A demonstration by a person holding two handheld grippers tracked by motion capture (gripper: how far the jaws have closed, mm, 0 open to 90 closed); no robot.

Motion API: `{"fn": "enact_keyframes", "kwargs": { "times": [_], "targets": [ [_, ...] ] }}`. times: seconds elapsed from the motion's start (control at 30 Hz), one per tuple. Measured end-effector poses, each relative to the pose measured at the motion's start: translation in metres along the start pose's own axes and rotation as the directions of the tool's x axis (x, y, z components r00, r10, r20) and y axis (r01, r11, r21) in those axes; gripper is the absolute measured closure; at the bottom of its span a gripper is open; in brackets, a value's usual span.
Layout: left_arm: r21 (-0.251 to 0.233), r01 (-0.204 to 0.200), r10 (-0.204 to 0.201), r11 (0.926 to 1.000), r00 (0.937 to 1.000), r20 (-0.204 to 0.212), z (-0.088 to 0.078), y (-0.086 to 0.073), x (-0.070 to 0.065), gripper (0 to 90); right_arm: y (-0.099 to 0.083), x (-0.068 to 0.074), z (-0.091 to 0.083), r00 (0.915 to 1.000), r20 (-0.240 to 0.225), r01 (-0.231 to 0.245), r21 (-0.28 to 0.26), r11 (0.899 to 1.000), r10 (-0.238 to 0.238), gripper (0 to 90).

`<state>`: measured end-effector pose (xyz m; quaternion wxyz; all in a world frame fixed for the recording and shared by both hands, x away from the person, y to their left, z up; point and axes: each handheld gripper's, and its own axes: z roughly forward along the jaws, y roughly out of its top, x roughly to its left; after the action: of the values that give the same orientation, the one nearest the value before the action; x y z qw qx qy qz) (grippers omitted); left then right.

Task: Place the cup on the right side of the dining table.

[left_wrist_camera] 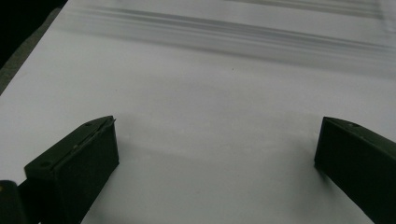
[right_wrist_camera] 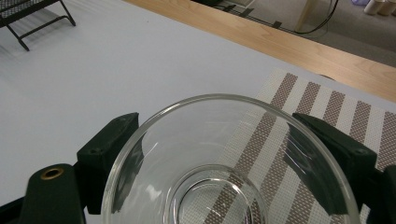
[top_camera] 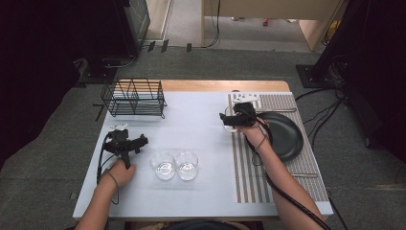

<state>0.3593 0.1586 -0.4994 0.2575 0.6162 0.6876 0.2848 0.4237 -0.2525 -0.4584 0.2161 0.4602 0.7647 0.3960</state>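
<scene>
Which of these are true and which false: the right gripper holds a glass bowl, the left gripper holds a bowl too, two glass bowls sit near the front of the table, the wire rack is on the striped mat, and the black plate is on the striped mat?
1. The right gripper holds a glass bowl. True.
2. The left gripper holds a bowl too. False: its jaws stand open over bare table.
3. Two glass bowls sit near the front of the table. True.
4. The wire rack is on the striped mat. False: it stands on the white surface at the far left.
5. The black plate is on the striped mat. True.
</scene>
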Motion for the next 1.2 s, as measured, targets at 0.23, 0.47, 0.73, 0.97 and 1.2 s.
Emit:
{"fn": "enact_keyframes", "kwargs": {
  "times": [0.23, 0.47, 0.73, 0.97, 1.2],
  "targets": [
    [0.000, 0.000, 0.000, 1.0000, 1.0000, 0.000, 0.000, 0.000, 0.000, 0.0, 0.000, -0.002, 0.001, 1.0000, 0.004, -0.008, -0.004, 1.000, 0.008, 18.4],
    [0.000, 0.000, 0.000, 1.0000, 1.0000, -0.001, 0.000, 0.000, 0.000, 0.0, 0.000, -0.007, 0.001, 0.9993, 0.019, -0.032, -0.005, 0.999, 0.032, 18.4],
    [0.000, 0.000, 0.000, 1.0000, 1.0000, 0.000, 0.000, 0.000, 0.000, 0.0, -0.001, -0.010, 0.002, 0.9988, 0.025, -0.042, -0.008, 0.999, 0.042, 18.4],
    [0.000, 0.000, 0.000, 1.0000, 1.0000, 0.000, 0.000, 0.000, 0.000, 0.0, -0.001, -0.012, 0.002, 0.9978, 0.042, -0.052, -0.010, 0.999, 0.052, 18.4],
    [0.000, 0.000, 0.000, 1.0000, 1.0000, 0.000, 0.000, 0.000, 0.000, 0.0, -0.001, -0.015, 0.002, 0.9962, 0.060, -0.062, -0.017, 0.998, 0.063, 18.4]
  ]
}}
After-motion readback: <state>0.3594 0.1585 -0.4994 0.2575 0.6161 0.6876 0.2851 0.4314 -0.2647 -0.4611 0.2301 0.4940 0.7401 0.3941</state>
